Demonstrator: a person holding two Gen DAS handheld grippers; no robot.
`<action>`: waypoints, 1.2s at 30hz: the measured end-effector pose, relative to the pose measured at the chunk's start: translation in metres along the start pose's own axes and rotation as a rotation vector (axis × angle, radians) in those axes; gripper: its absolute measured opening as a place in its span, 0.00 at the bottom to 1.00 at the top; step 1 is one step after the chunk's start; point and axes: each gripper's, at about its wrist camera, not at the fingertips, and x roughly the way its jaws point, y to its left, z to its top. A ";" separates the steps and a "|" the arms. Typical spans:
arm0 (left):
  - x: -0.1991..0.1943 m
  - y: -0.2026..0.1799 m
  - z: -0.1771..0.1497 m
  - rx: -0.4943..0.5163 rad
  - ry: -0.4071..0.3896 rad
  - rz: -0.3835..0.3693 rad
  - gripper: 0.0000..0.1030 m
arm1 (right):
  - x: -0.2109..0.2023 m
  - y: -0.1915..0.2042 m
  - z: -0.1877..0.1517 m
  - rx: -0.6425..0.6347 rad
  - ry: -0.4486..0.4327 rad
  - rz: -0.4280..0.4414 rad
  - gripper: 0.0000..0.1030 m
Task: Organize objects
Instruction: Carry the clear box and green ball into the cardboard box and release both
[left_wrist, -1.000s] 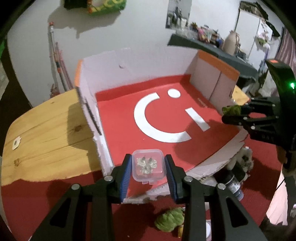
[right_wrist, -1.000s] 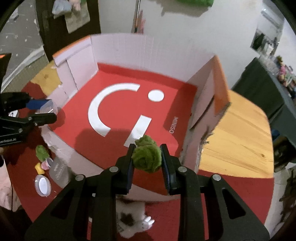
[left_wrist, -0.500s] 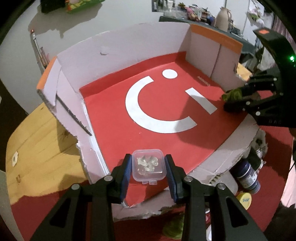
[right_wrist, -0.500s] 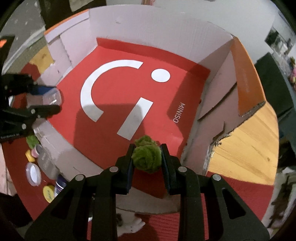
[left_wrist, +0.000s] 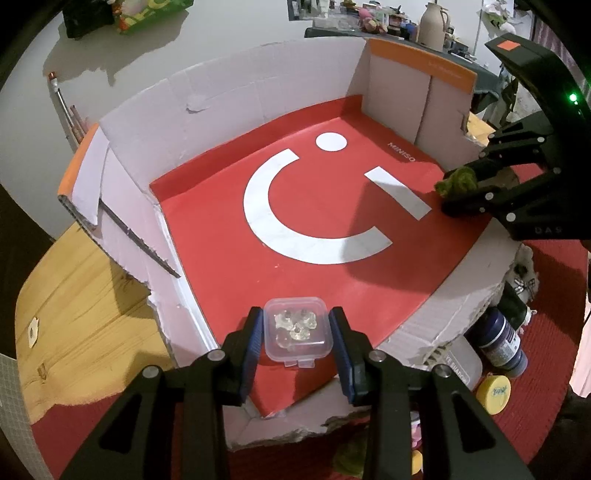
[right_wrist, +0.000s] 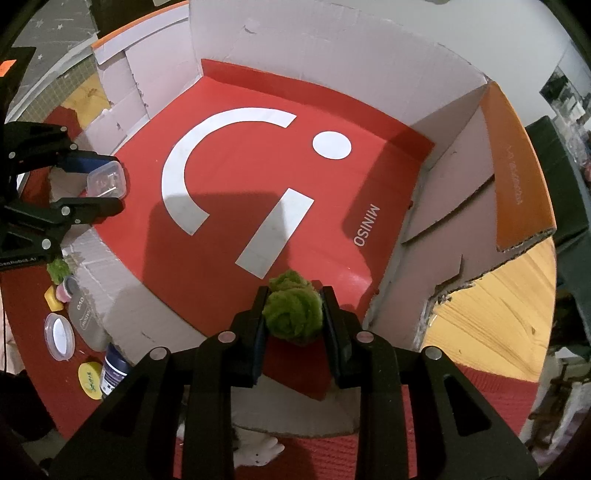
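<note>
My left gripper is shut on a small clear plastic box with clear beads inside, held over the near edge of the open cardboard box. That gripper and clear box also show in the right wrist view. My right gripper is shut on a green fuzzy ball, held over the box's red floor near its right wall. It also shows in the left wrist view.
Outside the box's torn front wall lie a dark blue bottle, a yellow lid, a grey eye-shadow case, a clear round lid and another green ball. The box sits on a wooden table with red cloth.
Both grippers have moved forward and higher over the box with their objects still held. The box floor now fills more of each view.
</note>
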 end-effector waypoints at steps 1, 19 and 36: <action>0.000 0.000 0.000 0.000 0.002 0.000 0.37 | -0.001 -0.001 -0.001 -0.001 0.000 0.001 0.25; -0.002 -0.003 0.000 0.008 0.006 0.011 0.42 | -0.010 -0.010 -0.003 -0.010 0.007 -0.004 0.26; -0.002 -0.004 0.000 0.005 -0.002 -0.009 0.50 | -0.028 -0.031 -0.007 -0.007 0.000 -0.011 0.28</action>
